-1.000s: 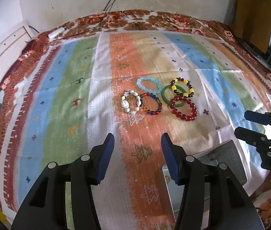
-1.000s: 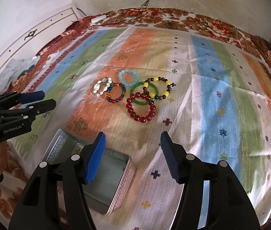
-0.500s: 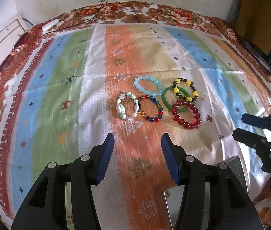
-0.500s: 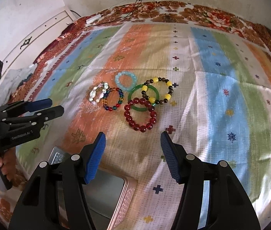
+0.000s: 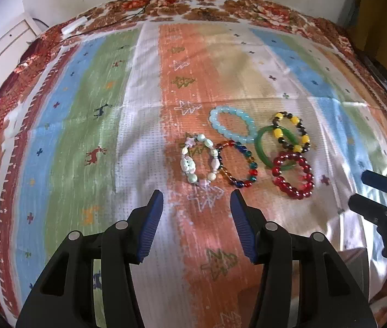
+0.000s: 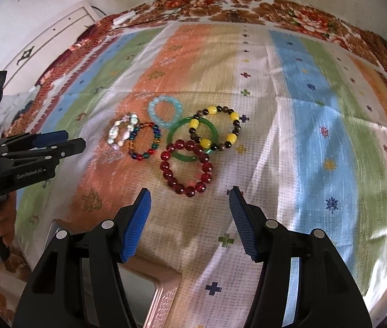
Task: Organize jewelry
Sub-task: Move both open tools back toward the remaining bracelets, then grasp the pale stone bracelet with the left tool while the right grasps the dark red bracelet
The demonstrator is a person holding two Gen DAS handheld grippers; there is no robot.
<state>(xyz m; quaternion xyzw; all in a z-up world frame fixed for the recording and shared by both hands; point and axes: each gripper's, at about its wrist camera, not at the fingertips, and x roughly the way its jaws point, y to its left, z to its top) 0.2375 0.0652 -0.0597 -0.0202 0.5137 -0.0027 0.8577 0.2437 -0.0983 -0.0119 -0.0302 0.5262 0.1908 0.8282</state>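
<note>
Home bedroom, bed point(image 5: 198, 8) with striped bedspread point(image 5: 89, 125)

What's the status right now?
Left gripper and right gripper open, empty. Six bracelets on the cloth, untouched. Nothing in the way.

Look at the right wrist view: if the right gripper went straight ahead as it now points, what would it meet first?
Probably the dark red bead bracelet, lying just beyond the open jaws of the right gripper, though the bare striped cloth before it may come first; depth is unclear.

Bright daylight, soft glare on cloth point(image 5: 248, 63), heavy fisheye warp w/ dark corners, slight blur
</note>
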